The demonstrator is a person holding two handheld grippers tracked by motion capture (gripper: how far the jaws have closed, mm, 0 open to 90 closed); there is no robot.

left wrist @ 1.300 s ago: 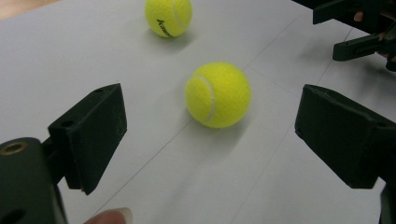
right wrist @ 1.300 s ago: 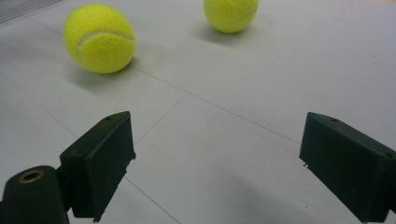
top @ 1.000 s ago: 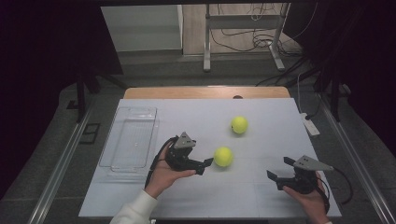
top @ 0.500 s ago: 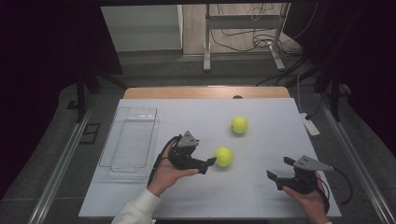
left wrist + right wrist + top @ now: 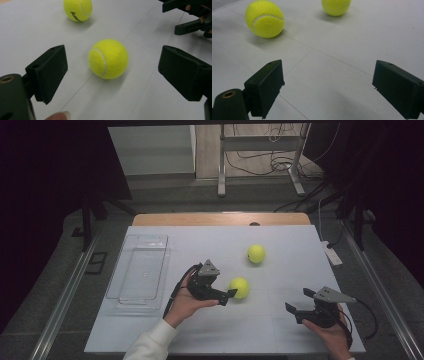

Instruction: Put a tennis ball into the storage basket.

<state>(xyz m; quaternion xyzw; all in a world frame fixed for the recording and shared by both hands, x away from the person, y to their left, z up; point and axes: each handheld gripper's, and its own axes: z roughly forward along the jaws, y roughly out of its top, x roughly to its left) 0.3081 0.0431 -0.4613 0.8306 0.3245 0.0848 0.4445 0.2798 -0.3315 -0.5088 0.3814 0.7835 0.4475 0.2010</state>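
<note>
A: Table (image 5: 280, 330) status: clear tray (image 5: 142, 272) at nine o'clock, empty; second ball (image 5: 256, 253) at one o'clock.

B: Left gripper (image 5: 231, 293) has advanced; jaws wide, now flanking nearer tennis ball (image 5: 239, 287), ready to close. Right gripper (image 5: 298, 304) idles, wide.

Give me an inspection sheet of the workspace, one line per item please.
Surface: pale table top, faint seam lines.
Job's things: near tennis ball just ahead of the left gripper's open jaws, untouched; far tennis ball apart, farther back.
Clutter: clear tray at left; white block at right edge.
Grippers: left gripper open; right gripper open, holding nothing.
Cables: gripper cable; floor cables behind.
Surroundings: metal stand, dark room.
</note>
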